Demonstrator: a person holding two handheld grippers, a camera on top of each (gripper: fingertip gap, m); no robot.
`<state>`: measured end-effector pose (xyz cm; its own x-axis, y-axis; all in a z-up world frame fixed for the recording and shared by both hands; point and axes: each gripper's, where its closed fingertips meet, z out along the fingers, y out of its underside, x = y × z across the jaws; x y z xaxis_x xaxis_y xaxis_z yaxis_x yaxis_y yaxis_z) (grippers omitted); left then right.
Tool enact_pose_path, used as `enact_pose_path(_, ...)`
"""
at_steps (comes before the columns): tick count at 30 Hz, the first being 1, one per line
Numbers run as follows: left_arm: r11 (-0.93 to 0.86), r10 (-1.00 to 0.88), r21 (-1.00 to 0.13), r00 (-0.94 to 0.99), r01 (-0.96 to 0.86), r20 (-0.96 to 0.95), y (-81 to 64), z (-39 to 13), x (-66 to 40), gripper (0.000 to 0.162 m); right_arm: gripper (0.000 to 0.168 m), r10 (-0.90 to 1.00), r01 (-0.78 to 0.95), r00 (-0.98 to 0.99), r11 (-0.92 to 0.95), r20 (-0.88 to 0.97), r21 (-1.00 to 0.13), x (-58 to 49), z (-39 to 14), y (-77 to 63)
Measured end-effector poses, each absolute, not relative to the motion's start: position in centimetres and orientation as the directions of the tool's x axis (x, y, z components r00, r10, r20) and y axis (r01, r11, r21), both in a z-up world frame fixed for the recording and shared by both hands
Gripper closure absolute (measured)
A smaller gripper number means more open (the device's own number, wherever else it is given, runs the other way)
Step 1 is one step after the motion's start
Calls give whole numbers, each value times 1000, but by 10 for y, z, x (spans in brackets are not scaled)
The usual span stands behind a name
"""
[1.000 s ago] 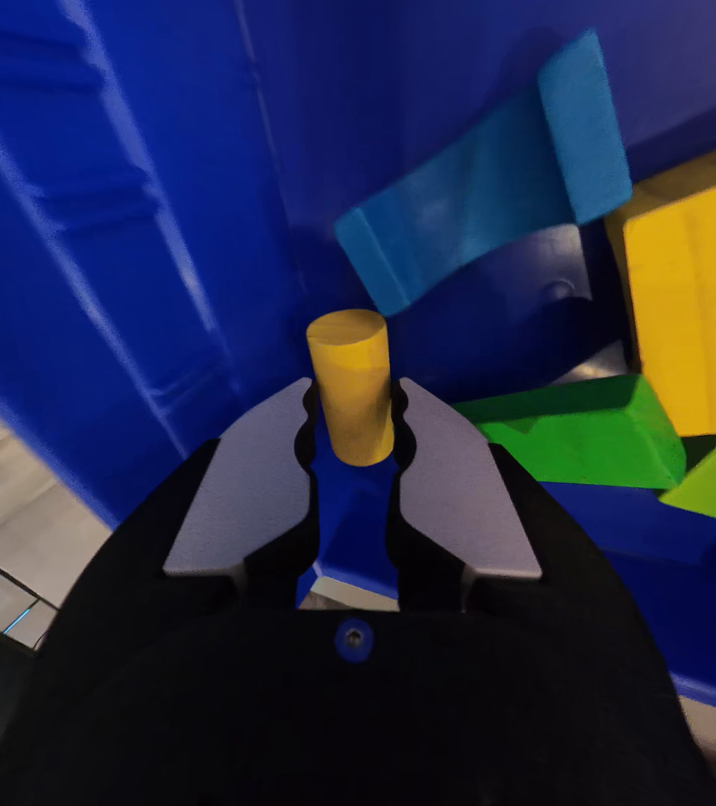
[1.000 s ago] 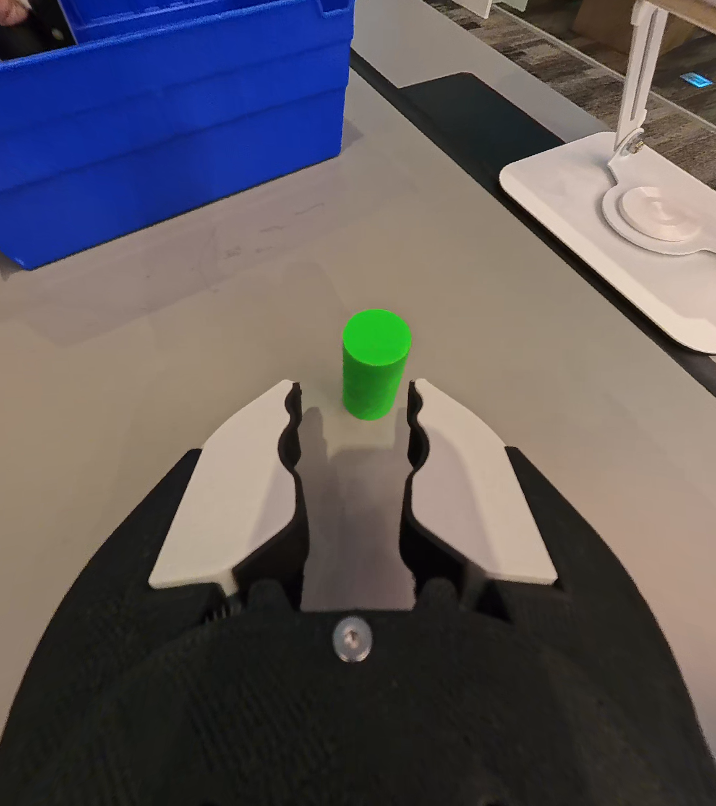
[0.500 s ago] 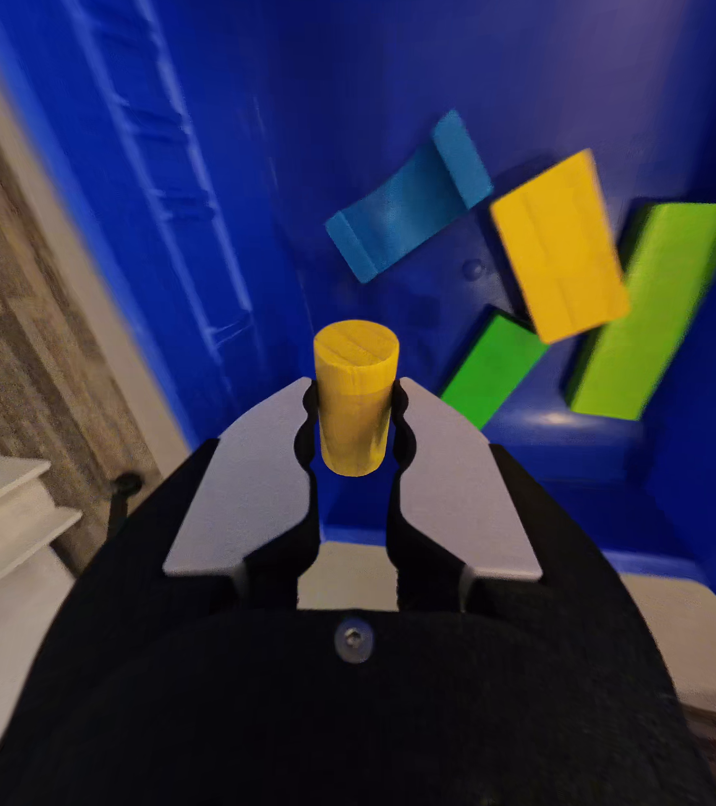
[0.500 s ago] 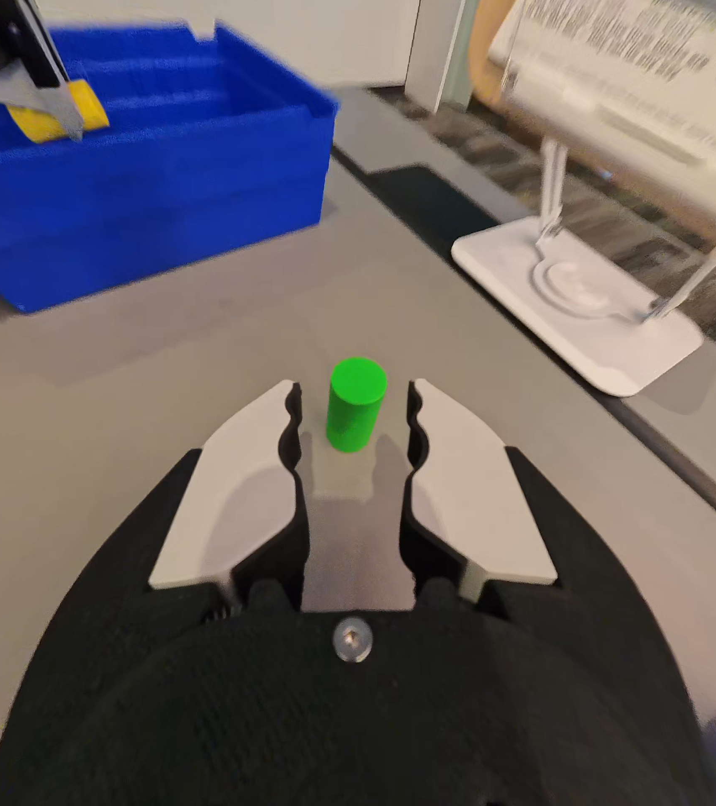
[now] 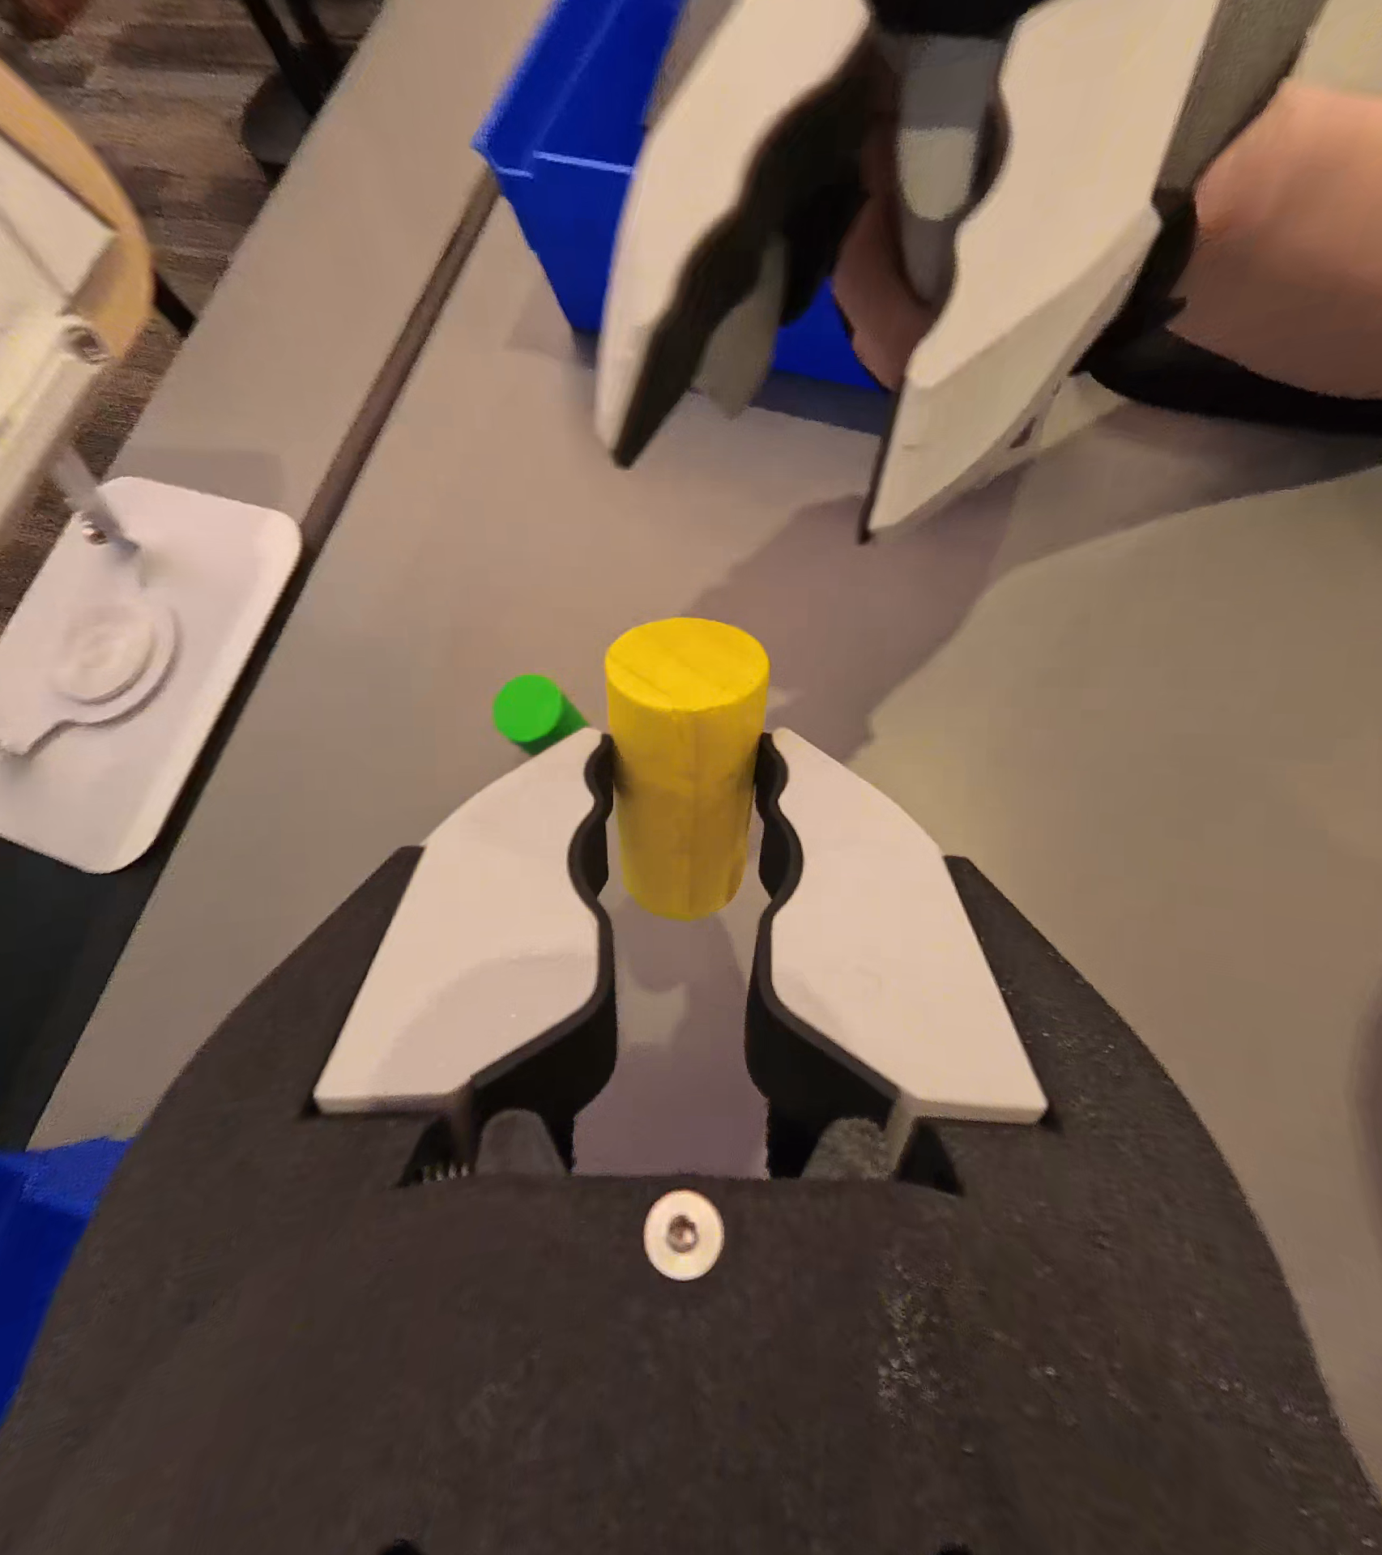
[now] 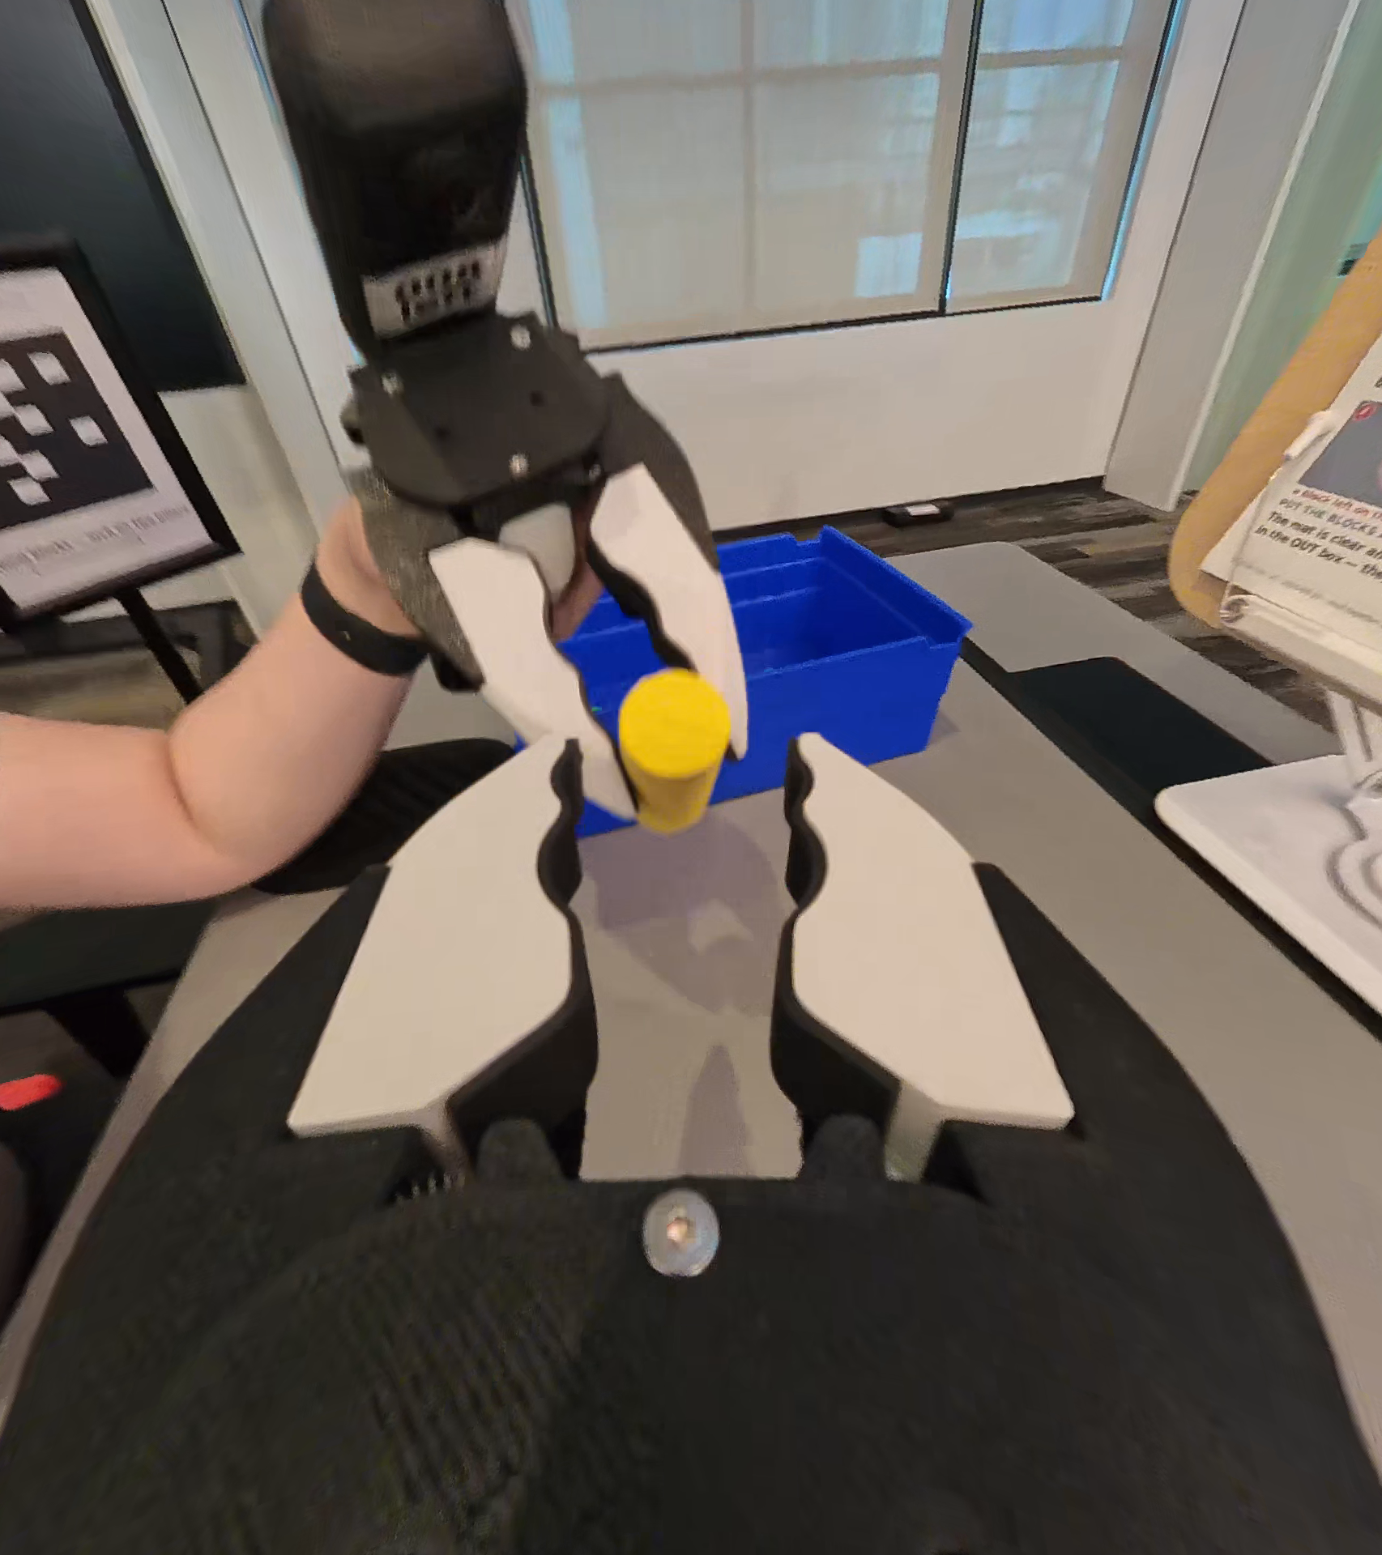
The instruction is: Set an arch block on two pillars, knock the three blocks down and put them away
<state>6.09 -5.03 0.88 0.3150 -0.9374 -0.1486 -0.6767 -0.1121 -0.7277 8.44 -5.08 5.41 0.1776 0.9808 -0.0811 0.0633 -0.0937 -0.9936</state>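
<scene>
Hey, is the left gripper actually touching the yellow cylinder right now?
Touching. In the left wrist view both fingers of the left gripper press against the sides of the yellow cylinder, no gap either side; the right wrist view shows it held off the table.

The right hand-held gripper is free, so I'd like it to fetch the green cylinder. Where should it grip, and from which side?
Grip the green cylinder across its round side wall near mid-height, coming from above: it seems to stand upright on the grey table with open space around it. The open right hand-held gripper hangs nearby.

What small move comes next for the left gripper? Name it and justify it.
Probably lower the yellow cylinder upright onto the grey table beside the green cylinder: the left gripper holds it in the air, and the right gripper is open and empty.
</scene>
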Motion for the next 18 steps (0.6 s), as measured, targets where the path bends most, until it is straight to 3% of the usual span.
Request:
enact_pose_path(6,-107,-958,-716,263,-690,-111,-61,-2,83,129,122,989,217,105,-128,-108,-968,76,25,-58)
enact_pose_path(8,-96,-960,-713,253,-694,-117,-63,-3,82,129,136,993,245,96,-94,-73,-965,74,21,-61)
enact_pose_path(10,-55,-958,-711,237,-701,-160,-62,-4,80,126,136,992,308,118,-83,-48,-948,76,15,-60)
enact_pose_path(14,-105,-902,-683,358,-723,-241,-38,5,42,108,136,947,461,319,-126,31,-878,100,-6,-27)
enact_pose_path(18,-205,-818,-732,524,-649,-236,-19,30,-12,111,136,816,543,573,-310,75,-780,131,-52,22)
